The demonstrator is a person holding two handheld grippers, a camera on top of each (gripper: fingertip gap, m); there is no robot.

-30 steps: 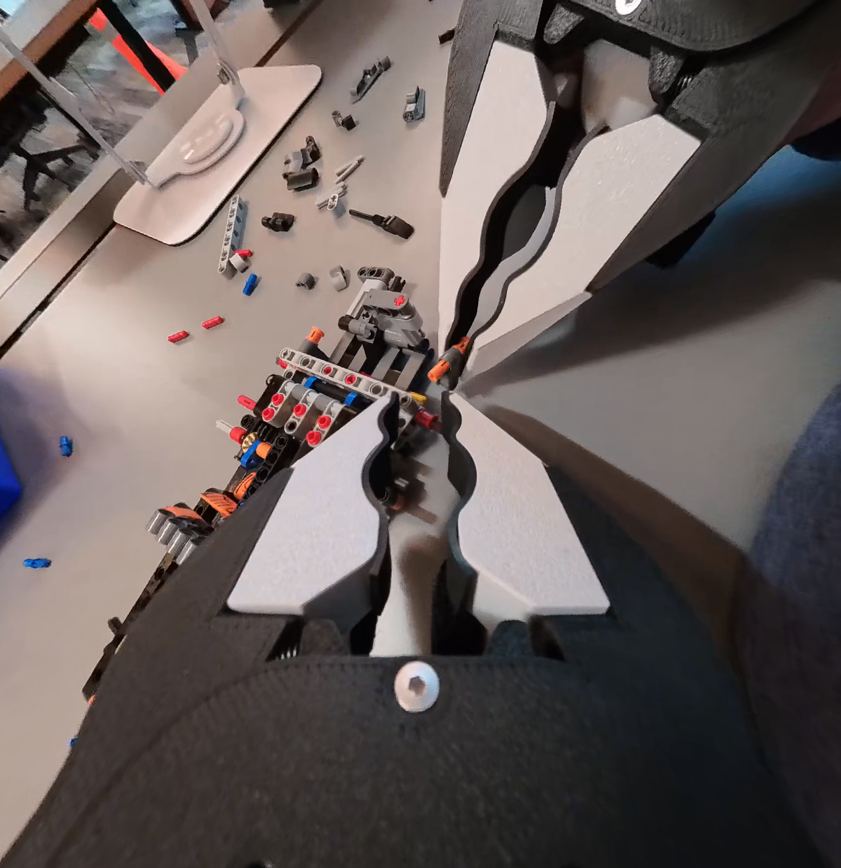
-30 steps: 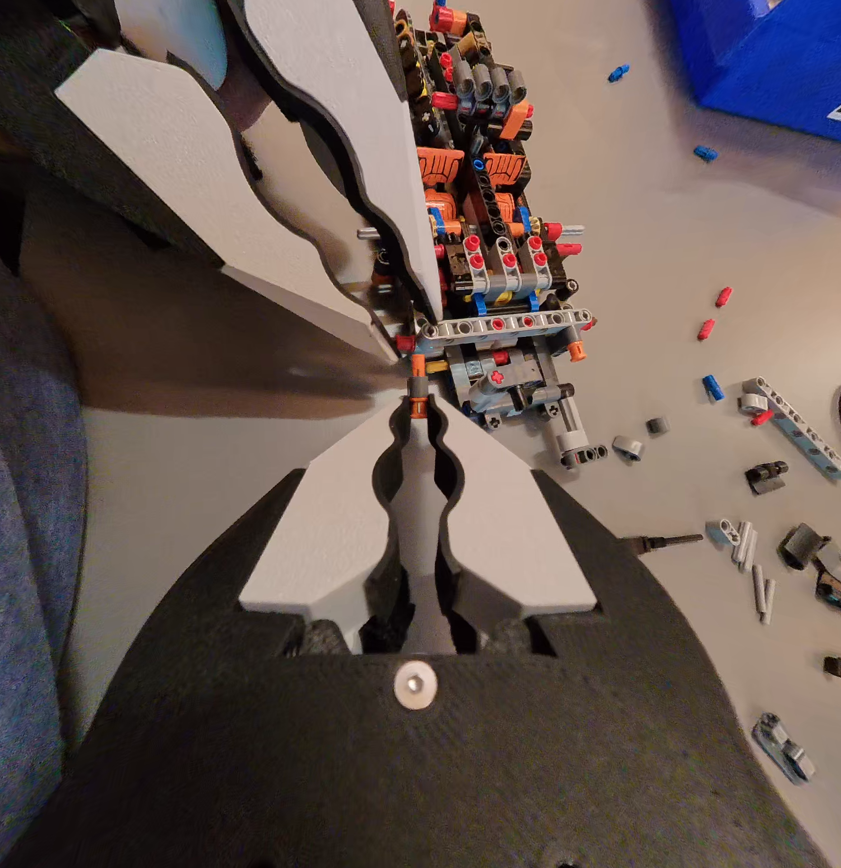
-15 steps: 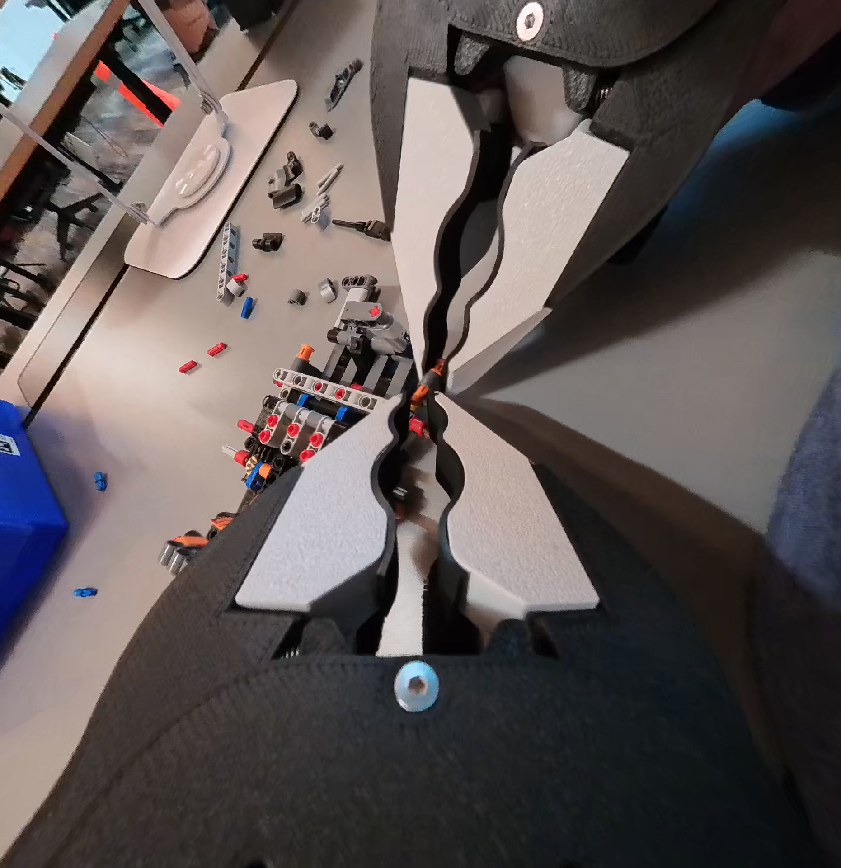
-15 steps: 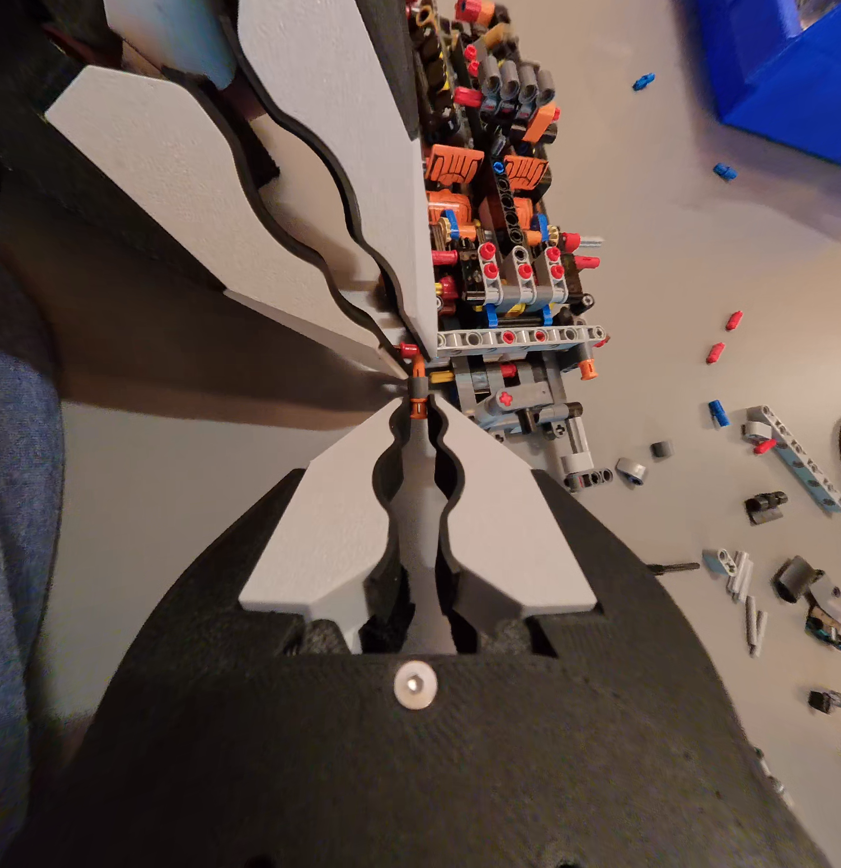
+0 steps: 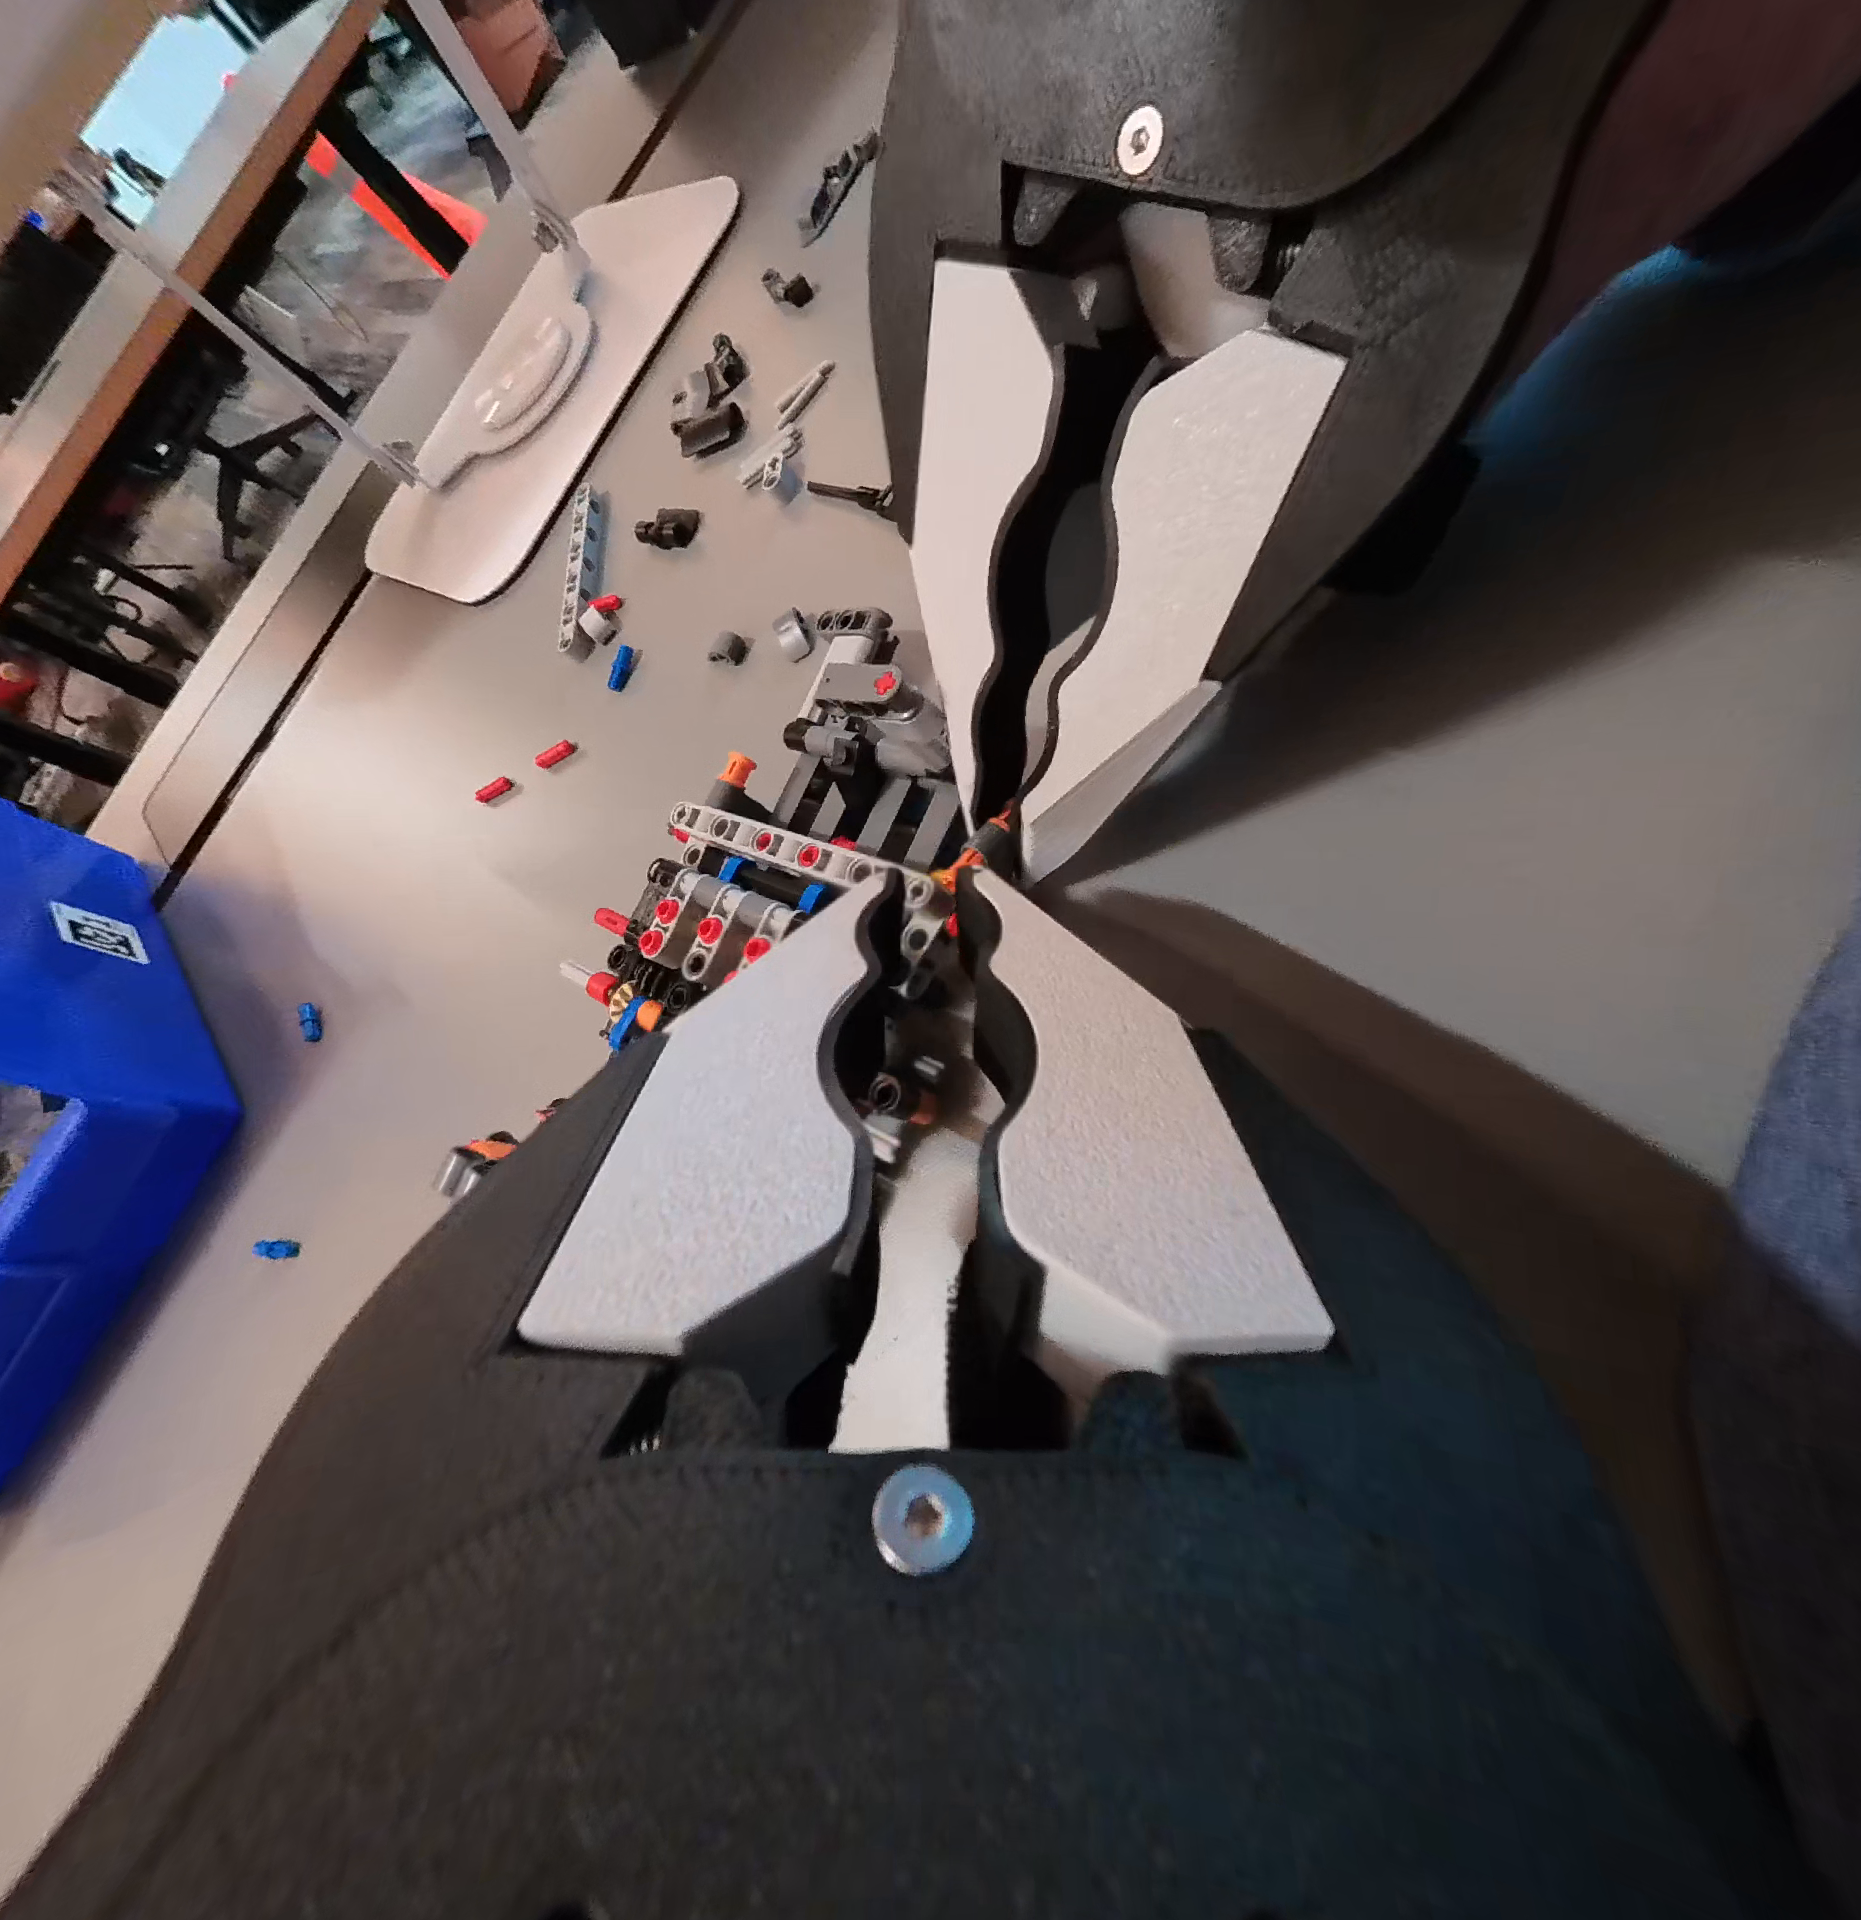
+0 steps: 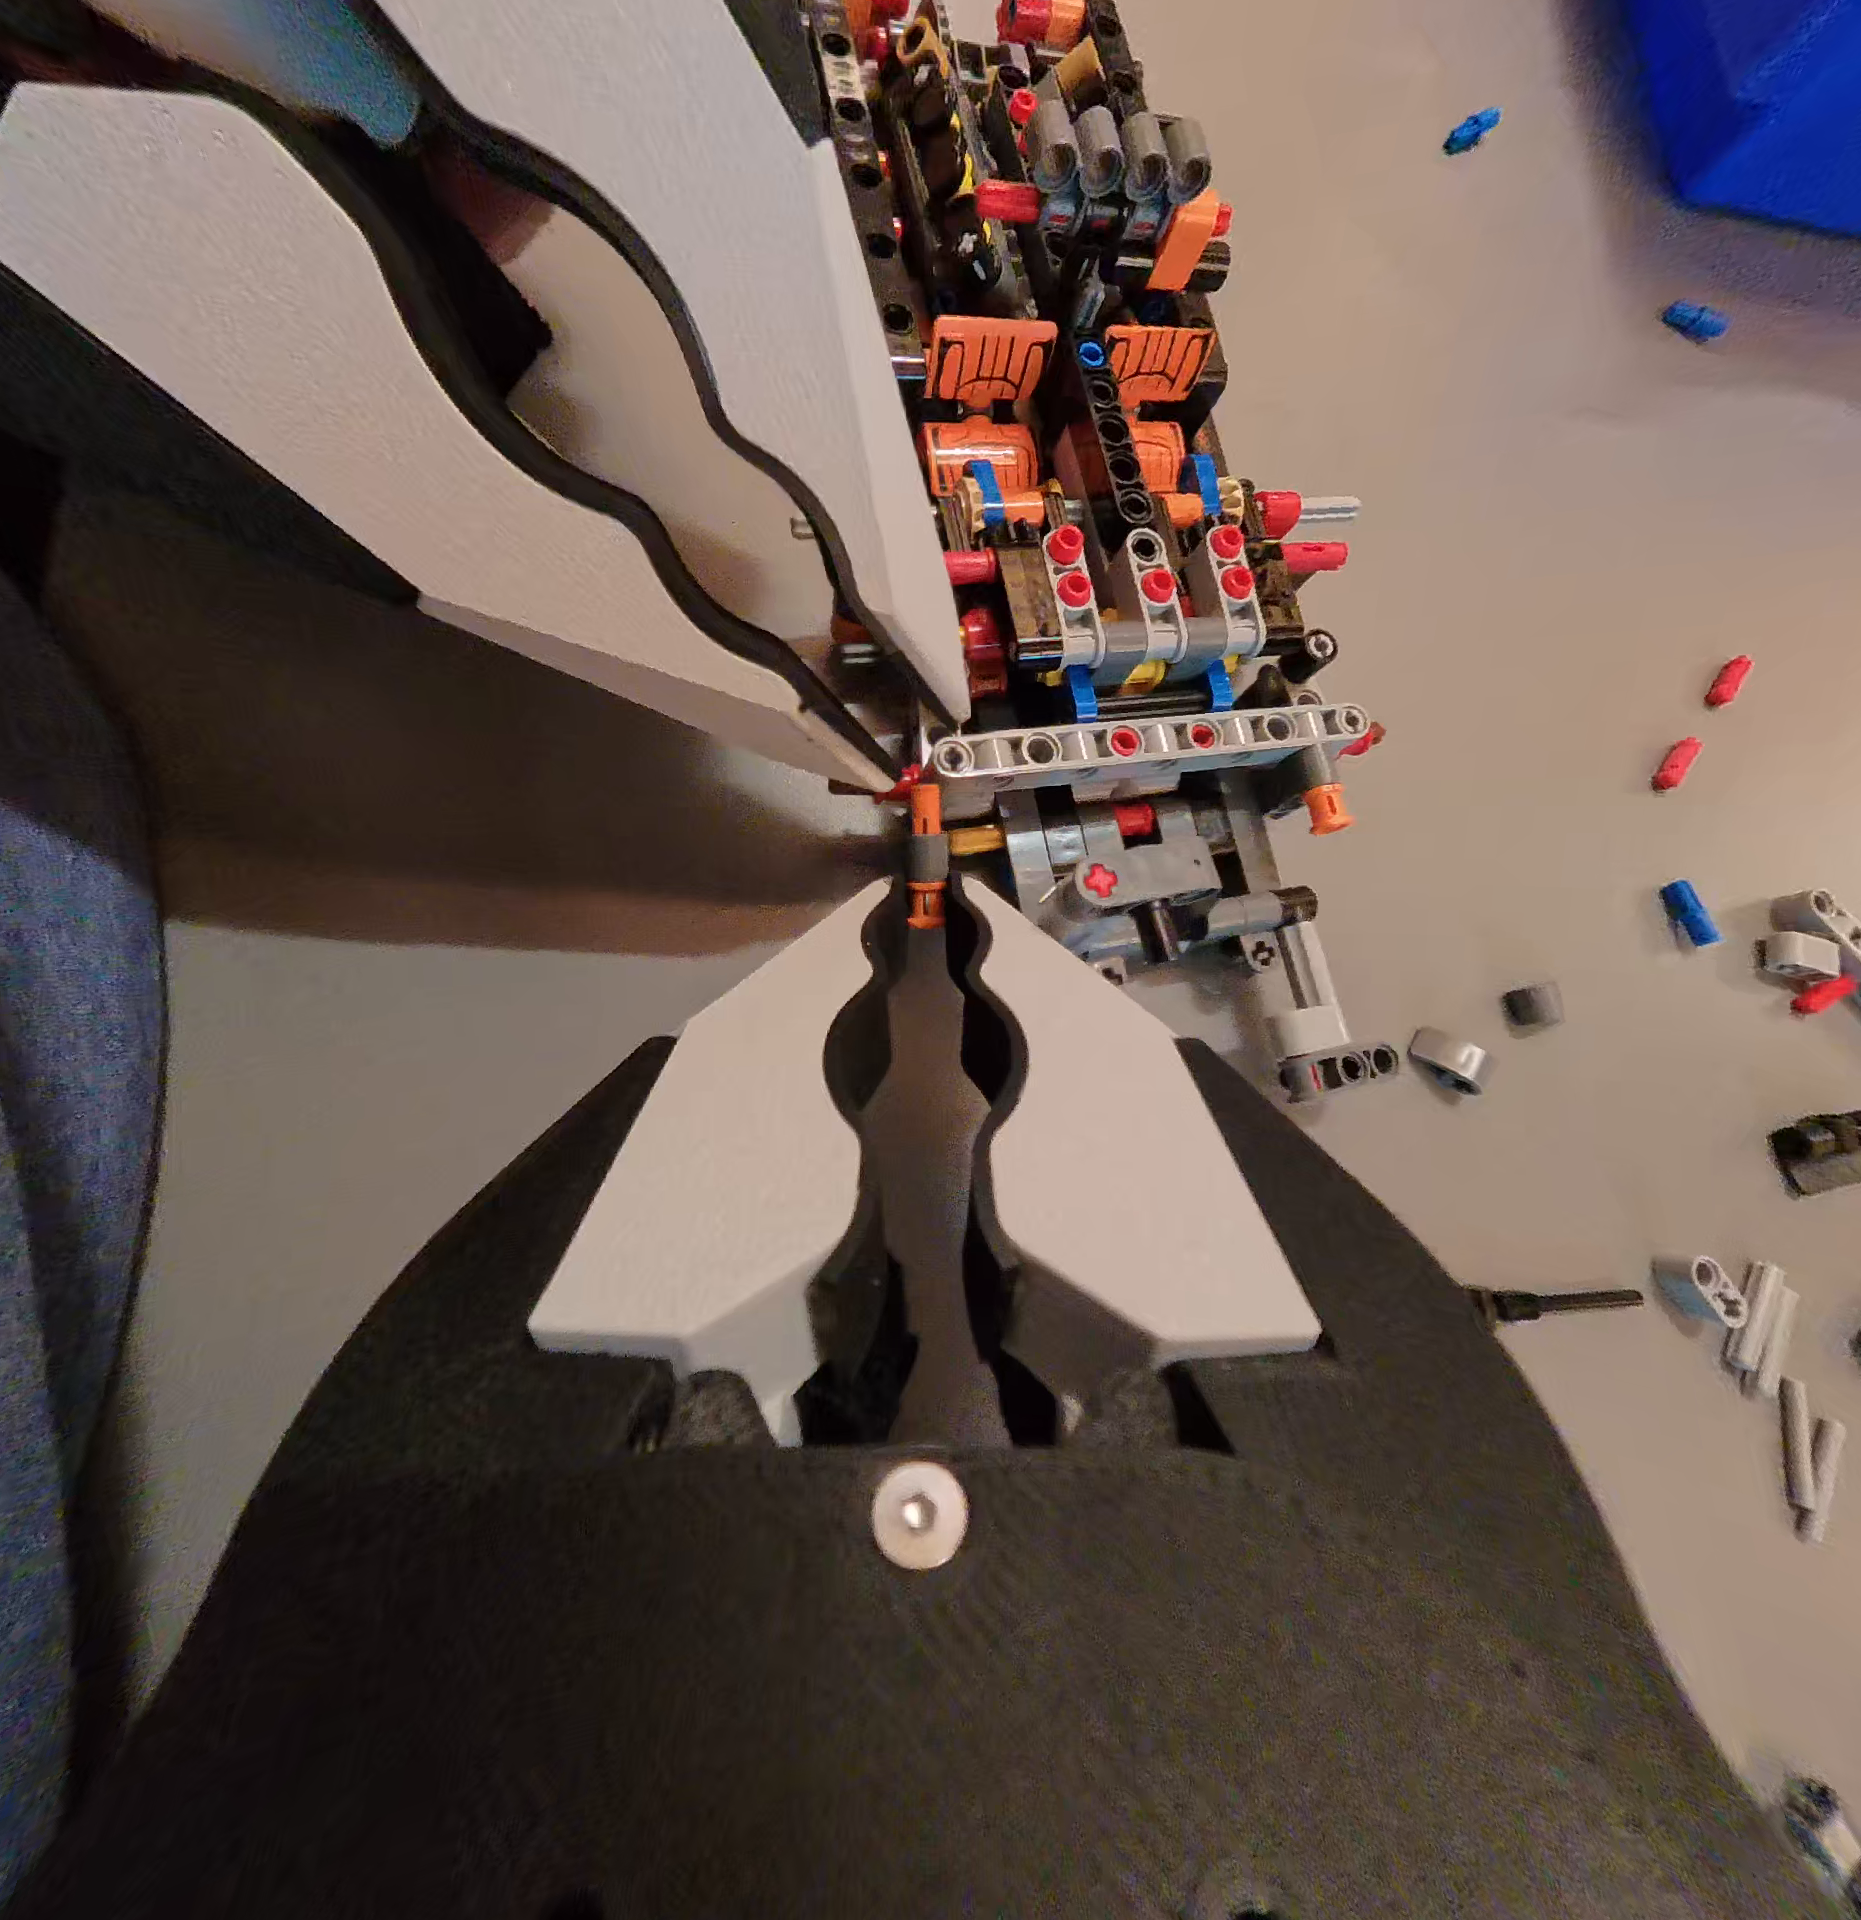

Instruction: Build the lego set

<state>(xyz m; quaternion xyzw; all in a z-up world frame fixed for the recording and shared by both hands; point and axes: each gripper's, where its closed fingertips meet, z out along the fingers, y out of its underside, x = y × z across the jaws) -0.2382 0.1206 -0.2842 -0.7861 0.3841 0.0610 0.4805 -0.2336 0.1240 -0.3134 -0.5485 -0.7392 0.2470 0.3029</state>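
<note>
A half-built lego model [image 6: 1134,582] of black, grey, orange and red parts lies on the grey table [image 6: 1528,520]. My left gripper [image 5: 924,894] is shut on the model's near side edge, by the end of its light grey cross beam [image 6: 1144,743]. It enters the right wrist view [image 6: 910,743] from the upper left. My right gripper [image 6: 926,899] is shut on a small orange pin with a grey bush [image 6: 924,831]. The pin's tip touches the model's corner just below that beam end. In the left wrist view the right gripper [image 5: 993,842] comes down from the top, holding the pin [image 5: 970,854].
A blue bin [image 5: 64,1091] stands at the left of the table. Loose parts lie beyond the model: red pins [image 5: 526,774], a blue pin [image 5: 619,665], a grey beam [image 5: 583,566], black connectors [image 5: 708,416]. A flat grey stand base [image 5: 552,384] lies farther back. Blue fabric [image 5: 1830,1091] is at the right. Both grippers' tips are roughly 35 cm from the flat grey stand base [image 5: 552,384].
My right gripper has brought the orange pin from a short gap away up against the model's corner. The left wrist view has swung, and the blue bin now shows.
</note>
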